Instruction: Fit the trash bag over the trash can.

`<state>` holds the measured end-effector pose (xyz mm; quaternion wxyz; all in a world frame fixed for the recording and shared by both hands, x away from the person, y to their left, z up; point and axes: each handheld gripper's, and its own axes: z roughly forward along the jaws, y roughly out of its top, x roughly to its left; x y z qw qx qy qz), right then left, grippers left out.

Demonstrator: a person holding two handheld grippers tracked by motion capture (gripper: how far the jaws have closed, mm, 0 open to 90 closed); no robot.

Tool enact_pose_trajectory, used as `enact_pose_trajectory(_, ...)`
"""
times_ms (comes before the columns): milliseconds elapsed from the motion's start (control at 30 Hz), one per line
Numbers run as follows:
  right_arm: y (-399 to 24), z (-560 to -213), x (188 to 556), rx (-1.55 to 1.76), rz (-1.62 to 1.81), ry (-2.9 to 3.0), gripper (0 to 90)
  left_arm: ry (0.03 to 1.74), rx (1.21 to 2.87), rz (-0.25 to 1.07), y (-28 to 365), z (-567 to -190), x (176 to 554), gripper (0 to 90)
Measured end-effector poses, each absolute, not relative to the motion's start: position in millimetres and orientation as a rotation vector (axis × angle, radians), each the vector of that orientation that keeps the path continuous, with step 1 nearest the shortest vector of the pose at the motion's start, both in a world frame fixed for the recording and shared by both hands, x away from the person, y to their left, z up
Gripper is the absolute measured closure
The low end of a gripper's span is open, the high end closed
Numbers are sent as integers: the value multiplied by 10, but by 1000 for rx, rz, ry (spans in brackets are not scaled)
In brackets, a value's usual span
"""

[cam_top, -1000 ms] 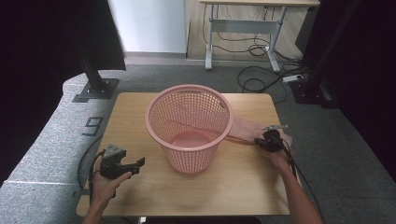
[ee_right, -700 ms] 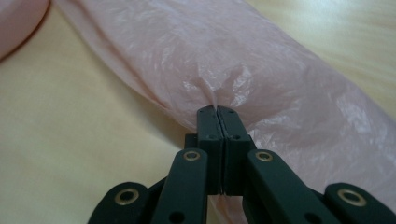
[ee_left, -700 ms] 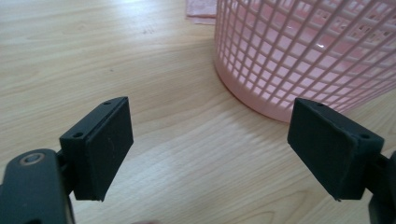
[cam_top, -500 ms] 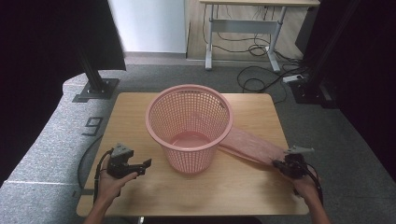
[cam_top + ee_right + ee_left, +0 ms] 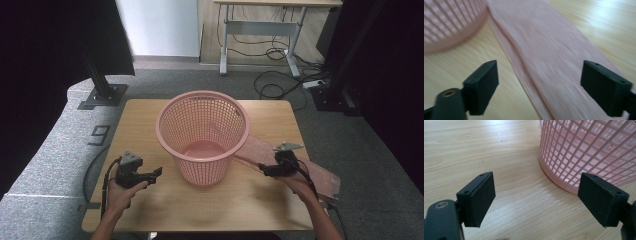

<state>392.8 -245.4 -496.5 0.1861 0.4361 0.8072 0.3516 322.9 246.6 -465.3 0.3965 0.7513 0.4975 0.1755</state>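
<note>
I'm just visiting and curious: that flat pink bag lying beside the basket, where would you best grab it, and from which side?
Probably at the end of the pink bag that hangs past the table's right edge, coming in level from the right. Elsewhere it lies flat on the wood, giving jaws nothing to close around. The right gripper, jaws open, has just been opening and hovers over it.

The wooden worktop (image 5: pixel 150 120) carries a pink mesh basket (image 5: pixel 202 135) at centre and a pink bag (image 5: pixel 300 162) at four o'clock.
</note>
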Motion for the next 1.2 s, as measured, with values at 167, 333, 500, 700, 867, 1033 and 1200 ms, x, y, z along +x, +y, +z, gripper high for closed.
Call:
enact_pose_trajectory(167, -2092, -5138, 4277, 1203, 986, 2343, 114, 1262, 1912, 451, 2466, -4662, 3235, 142)
enact_pose_trajectory(333, -1911, -5271, 4476, 1193, 931, 2372, 114, 1278, 1915, 446, 2476, -4674, 3252, 143)
enact_pose_trajectory(500, -1759, -5418, 4640, 1184, 910, 2397, 114, 1283, 1919, 448, 2497, -4677, 3254, 143)
enact_pose_trajectory(700, -1782, -5465, 4700, 1221, 923, 2360, 147, 1286, 1920, 445, 2524, -4686, 3251, 144)
enact_pose_trajectory(867, -1857, -5396, 4655, 1184, 932, 2383, 592, 1284, 1928, 447, 2535, -4688, 3247, 144)
enact_pose_trajectory(1033, -1944, -5371, 4627, 1204, 921, 2405, 829, 1282, 1935, 441, 2525, -4693, 3241, 145)
enact_pose_trajectory(1200, -2129, -5353, 4595, 1279, 972, 2446, 869, 1278, 1938, 444, 2542, -4690, 3227, 145)
